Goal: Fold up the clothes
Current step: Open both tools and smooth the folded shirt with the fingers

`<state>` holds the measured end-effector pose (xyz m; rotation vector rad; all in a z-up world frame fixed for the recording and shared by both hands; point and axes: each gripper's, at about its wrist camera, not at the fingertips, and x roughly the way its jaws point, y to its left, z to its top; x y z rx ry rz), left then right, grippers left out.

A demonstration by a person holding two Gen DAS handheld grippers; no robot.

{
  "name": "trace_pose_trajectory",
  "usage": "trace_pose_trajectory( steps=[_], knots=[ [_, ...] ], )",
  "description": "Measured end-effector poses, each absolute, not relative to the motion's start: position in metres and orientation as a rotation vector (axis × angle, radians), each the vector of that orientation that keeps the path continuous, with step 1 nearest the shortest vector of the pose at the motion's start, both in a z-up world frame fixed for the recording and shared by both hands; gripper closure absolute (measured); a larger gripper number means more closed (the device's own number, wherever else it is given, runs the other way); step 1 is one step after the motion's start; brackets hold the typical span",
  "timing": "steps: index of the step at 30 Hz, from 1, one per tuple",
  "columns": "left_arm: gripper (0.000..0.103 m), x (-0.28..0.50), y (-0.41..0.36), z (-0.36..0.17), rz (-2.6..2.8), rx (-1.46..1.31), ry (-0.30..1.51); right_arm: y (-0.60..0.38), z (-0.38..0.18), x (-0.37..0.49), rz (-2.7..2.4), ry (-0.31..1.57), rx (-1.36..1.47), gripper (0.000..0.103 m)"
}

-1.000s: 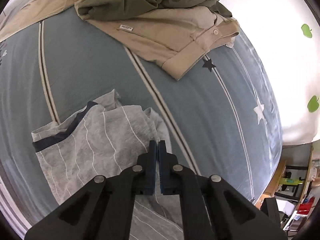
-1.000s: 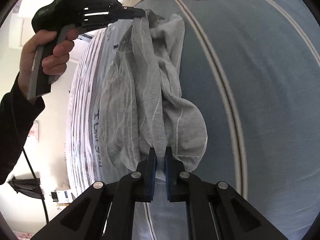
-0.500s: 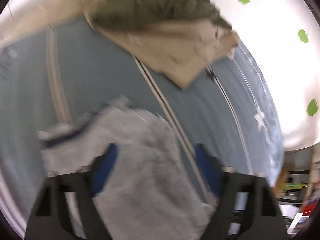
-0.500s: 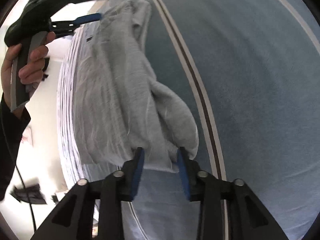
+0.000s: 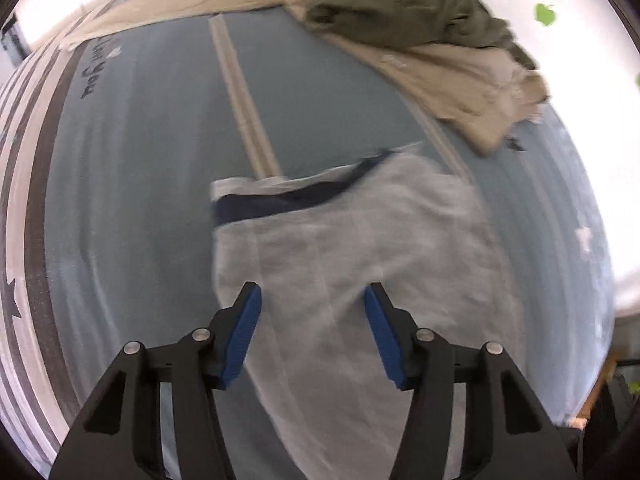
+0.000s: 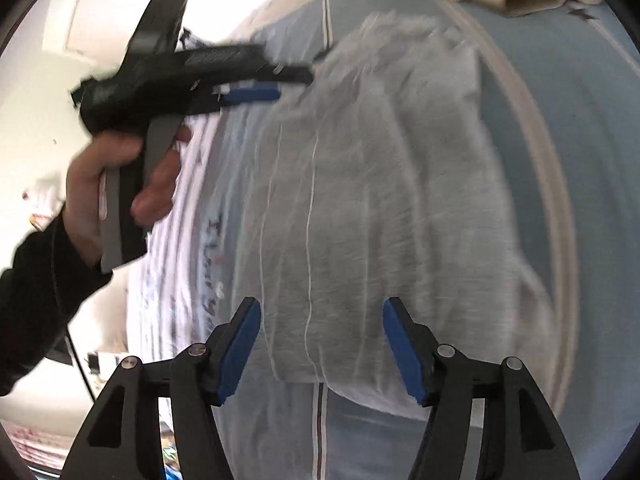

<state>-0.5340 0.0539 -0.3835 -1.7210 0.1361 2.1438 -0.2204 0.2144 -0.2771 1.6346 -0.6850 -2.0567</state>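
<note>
A light grey garment [image 5: 360, 240] with thin white stripes and a navy neck band [image 5: 280, 200] lies spread on the blue bedsheet [image 5: 140, 180]. My left gripper [image 5: 312, 300] hovers over its near edge, jaws apart and closing, the pads not pressing the cloth. In the right wrist view the same grey garment [image 6: 380, 180] lies below my right gripper [image 6: 322, 316], whose jaws are apart and opening, with nothing gripped. That view also shows a hand [image 6: 120, 184] holding the left gripper [image 6: 288, 80] at the garment's far left corner.
A beige garment [image 5: 460, 76] and a crumpled olive one [image 5: 400, 12] are piled at the far side of the bed. The sheet's striped border [image 5: 24, 160] runs along the left. A white cloth with green apples [image 5: 546, 14] lies to the right.
Both grippers were shut on the bunched grey garment a second ago. Both have let go and their jaws stand apart. The garment now lies spread on the bed, and the left gripper has shifted left.
</note>
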Motion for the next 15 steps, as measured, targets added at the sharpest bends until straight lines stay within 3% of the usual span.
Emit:
trace_pose_trajectory(
  steps=[6, 9, 11, 13, 15],
  knots=[
    [0.051, -0.533, 0.046, -0.394, 2.122, -1.725, 0.15, 0.187, -0.291, -0.202, -2.159, -0.501, 1.649, 0.043],
    [0.05, -0.534, 0.037, -0.378, 2.09, -1.757, 0.089, 0.2, -0.278, -0.195, -2.173, -0.569, 1.637, 0.043],
    [0.044, -0.536, 0.026, -0.367, 2.084, -1.757, 0.023, 0.216, -0.266, -0.189, -2.196, -0.682, 1.615, 0.043],
    [0.03, -0.539, 0.016, -0.358, 2.093, -1.747, 0.024, 0.189, -0.265, -0.188, -2.201, -0.736, 1.554, 0.043],
    [0.025, -0.541, 0.005, -0.356, 2.098, -1.745, 0.037, 0.177, -0.265, -0.184, -2.185, -0.768, 1.515, 0.042]
  ],
)
